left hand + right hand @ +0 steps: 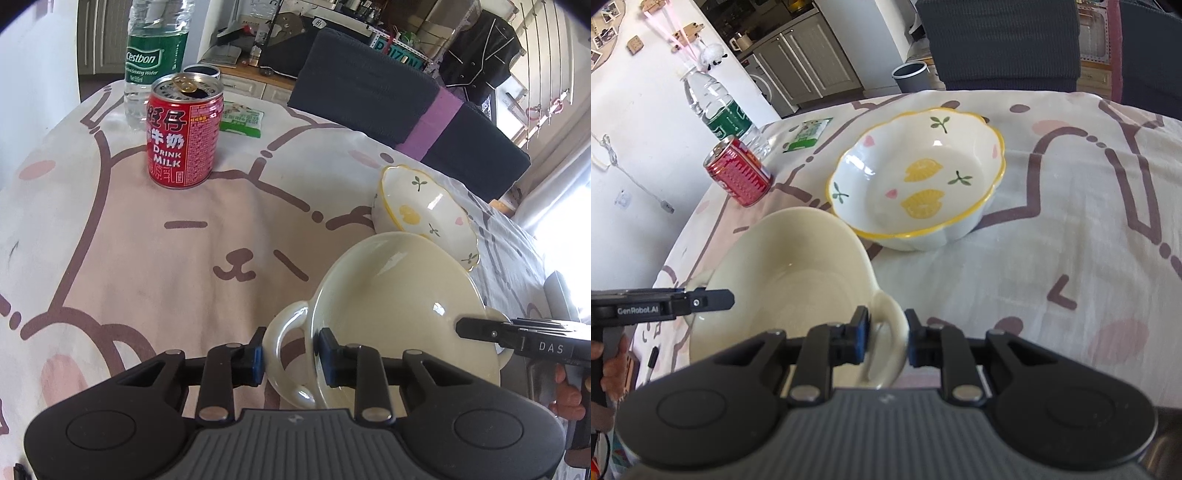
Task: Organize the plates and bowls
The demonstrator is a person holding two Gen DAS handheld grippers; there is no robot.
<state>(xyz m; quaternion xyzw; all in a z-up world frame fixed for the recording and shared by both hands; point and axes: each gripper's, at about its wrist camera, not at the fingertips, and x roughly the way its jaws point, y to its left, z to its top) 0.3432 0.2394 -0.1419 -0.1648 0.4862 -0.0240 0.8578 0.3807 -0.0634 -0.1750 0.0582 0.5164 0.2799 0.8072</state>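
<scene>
A cream bowl (399, 295) with two loop handles is held between both grippers over the cloth-covered table (166, 258). My left gripper (290, 352) is shut on the bowl's left handle (284, 332). My right gripper (886, 339) is shut on the other handle (890, 317) of the cream bowl (790, 273). A white scalloped bowl (916, 177) with yellow rim and lemon print sits on the table just beyond it, and it also shows in the left wrist view (424, 210).
A red milk can (184, 133) and a water bottle (155, 55) stand at the far left of the table, with a green packet (242, 118) behind. A dark chair (388, 96) stands at the far edge. A pen (652, 360) lies near the table's left edge.
</scene>
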